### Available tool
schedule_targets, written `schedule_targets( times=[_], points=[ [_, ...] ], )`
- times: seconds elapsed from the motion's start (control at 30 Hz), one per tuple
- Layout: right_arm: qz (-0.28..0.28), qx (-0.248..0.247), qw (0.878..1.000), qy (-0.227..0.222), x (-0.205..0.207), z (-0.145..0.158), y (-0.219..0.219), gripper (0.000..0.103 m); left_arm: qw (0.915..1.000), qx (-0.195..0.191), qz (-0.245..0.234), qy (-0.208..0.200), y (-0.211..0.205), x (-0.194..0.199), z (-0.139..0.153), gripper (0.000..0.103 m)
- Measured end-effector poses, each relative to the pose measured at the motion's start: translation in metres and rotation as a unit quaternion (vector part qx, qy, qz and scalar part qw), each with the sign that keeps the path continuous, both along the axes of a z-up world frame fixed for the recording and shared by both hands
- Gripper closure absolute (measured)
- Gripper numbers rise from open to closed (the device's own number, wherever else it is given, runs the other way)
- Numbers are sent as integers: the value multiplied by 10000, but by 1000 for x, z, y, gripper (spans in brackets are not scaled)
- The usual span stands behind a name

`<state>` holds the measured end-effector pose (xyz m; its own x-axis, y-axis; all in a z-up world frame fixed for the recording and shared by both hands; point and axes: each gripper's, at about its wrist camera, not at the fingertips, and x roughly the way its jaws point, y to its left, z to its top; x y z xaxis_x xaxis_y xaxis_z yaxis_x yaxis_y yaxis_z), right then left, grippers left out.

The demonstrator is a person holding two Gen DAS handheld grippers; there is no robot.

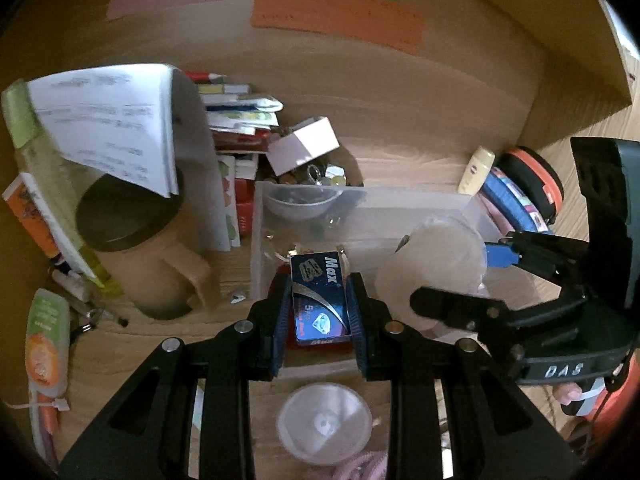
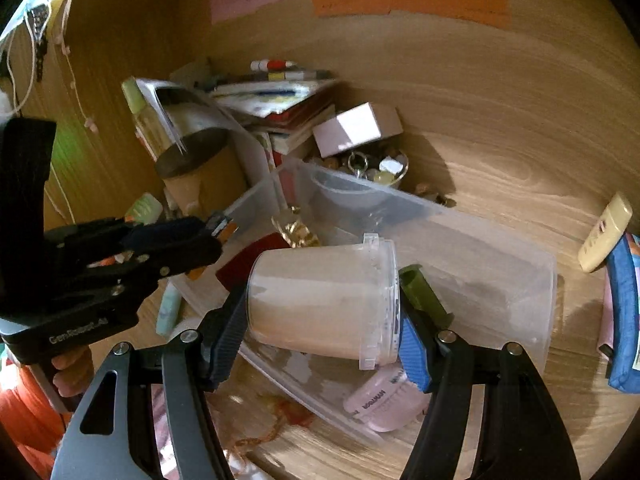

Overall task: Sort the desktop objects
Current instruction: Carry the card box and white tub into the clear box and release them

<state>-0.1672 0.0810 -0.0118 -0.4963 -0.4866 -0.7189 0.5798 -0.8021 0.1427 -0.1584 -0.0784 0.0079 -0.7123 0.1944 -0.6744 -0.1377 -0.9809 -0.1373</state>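
My left gripper (image 1: 320, 308) is shut on a dark blue "Max" razor blade box (image 1: 319, 300), held just above the near end of a clear plastic storage box (image 1: 420, 208). My right gripper (image 2: 320, 316) is shut on a translucent plastic jar (image 2: 320, 300) of pale cream, lying sideways between the fingers, over the same clear box (image 2: 500, 280). The right gripper and jar also show in the left wrist view (image 1: 436, 256). The left gripper shows in the right wrist view (image 2: 216, 228) at the left.
A tan mug (image 1: 152, 248), papers (image 1: 108, 120) and stacked books (image 1: 240, 120) crowd the back left. A white carton (image 1: 304, 144) sits over a bowl of trinkets (image 2: 372, 168). A cream tube (image 2: 604, 236) and blue pouch (image 2: 624, 312) lie right. A small clear cup (image 1: 324, 424) sits near.
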Motion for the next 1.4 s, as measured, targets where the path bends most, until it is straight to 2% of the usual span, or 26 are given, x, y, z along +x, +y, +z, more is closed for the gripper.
schedule_targets(
  times=[0.17, 0.33, 0.7, 0.8, 0.87, 0.93, 1.1, 1.23, 1.4],
  points=[
    [-40, 219, 9997, -120, -4, -12, 3, 39, 9998, -139, -97, -103, 9, -9, -8, 76],
    [-118, 287, 9993, -198, -9, -20, 8, 39, 9986, -478, -109, -185, 22, -17, -21, 76],
    [-250, 97, 9983, -511, -21, -32, 17, 39, 9965, -780, -207, -222, 31, -21, -32, 75],
    [-267, 67, 9978, -601, -21, -32, 17, 39, 9964, -793, -189, -215, 30, -21, -32, 70],
    [-234, 148, 9984, -492, -18, -29, 15, 38, 9967, -757, -179, -236, 28, -22, -33, 63],
    [-208, 320, 9989, -265, -11, -23, 10, 38, 9967, -760, -167, -234, 28, -21, -32, 62],
    [-165, 681, 9971, 292, 6, -8, 3, 37, 9971, -717, -195, -185, 27, -16, -28, 52],
    [-208, 625, 9972, 355, 12, 0, 8, 33, 9971, -738, -175, -55, 27, -7, -22, 40],
    [-354, 579, 9966, 468, 23, 12, 17, 29, 9974, -699, -178, 23, 26, 2, -15, 36]
  ],
)
